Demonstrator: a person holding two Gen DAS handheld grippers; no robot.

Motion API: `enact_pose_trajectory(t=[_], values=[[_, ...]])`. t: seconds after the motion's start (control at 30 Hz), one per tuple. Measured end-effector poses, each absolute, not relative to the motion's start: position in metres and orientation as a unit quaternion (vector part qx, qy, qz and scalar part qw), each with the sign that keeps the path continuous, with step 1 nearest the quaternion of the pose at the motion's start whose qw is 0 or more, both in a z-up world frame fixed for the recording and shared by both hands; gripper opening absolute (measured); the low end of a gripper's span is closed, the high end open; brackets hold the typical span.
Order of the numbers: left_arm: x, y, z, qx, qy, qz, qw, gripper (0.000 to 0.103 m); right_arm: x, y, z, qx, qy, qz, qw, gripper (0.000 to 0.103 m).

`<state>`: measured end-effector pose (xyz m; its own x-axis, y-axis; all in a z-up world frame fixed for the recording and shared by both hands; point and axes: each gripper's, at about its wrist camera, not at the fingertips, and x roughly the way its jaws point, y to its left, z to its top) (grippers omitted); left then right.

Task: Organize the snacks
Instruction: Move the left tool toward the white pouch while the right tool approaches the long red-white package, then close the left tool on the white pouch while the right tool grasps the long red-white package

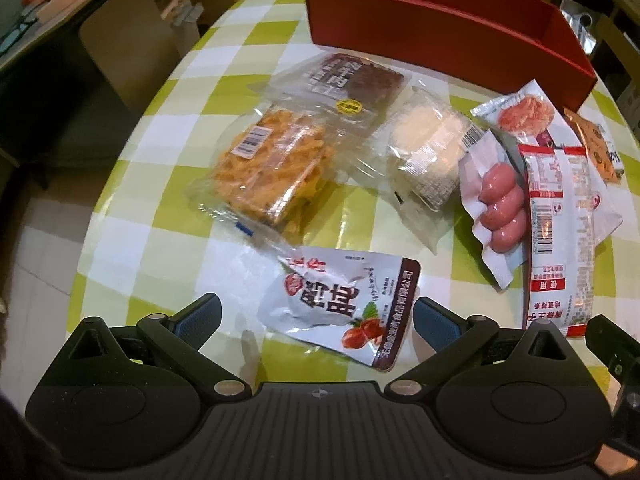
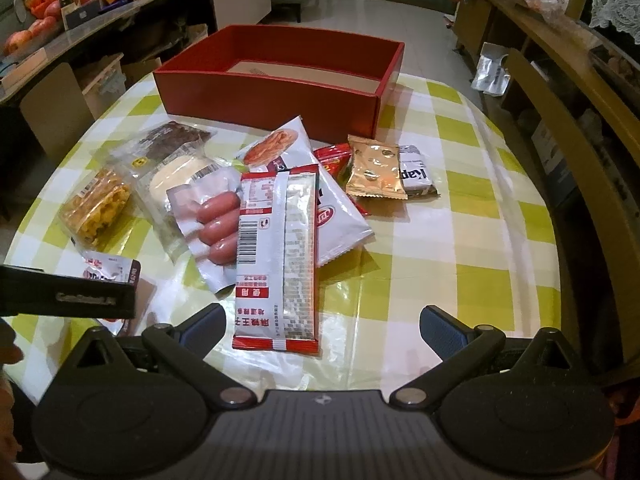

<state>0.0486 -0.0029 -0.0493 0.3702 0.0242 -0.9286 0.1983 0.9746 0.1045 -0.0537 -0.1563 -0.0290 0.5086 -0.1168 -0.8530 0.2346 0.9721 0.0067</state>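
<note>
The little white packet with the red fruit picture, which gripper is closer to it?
Left. The white foil packet with red fruit lies right between the open jaws of the left gripper. The right gripper hangs off to the packet's right, over a long red-and-white wrapper.

One red box (image 2: 276,96) at the table's far end, ten snack packets in front of it (one holds three pink sausages (image 2: 218,220)), one clear pack of fried strips (image 2: 96,206) at the box's left, one gold packet (image 2: 374,170) nearest its right corner
</note>
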Motion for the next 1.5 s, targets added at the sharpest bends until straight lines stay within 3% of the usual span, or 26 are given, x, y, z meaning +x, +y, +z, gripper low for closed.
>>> enact_pose_trajectory(t=[1.03, 1.33, 1.5], values=[[0.047, -0.019, -0.072, 0.143, 0.562, -0.07, 0.812, 0.103, -0.04, -0.156, -0.04, 0.066, 0.502, -0.089, 0.858, 0.103], [0.061, 0.005, -0.078, 0.07, 0.592, -0.092, 0.798, 0.103, -0.036, -0.162, -0.038, 0.08, 0.501, -0.09, 0.857, 0.103], [0.061, 0.002, -0.079, 0.081, 0.588, -0.092, 0.8, 0.103, -0.029, -0.168, -0.032, 0.084, 0.493, -0.081, 0.862, 0.103]])
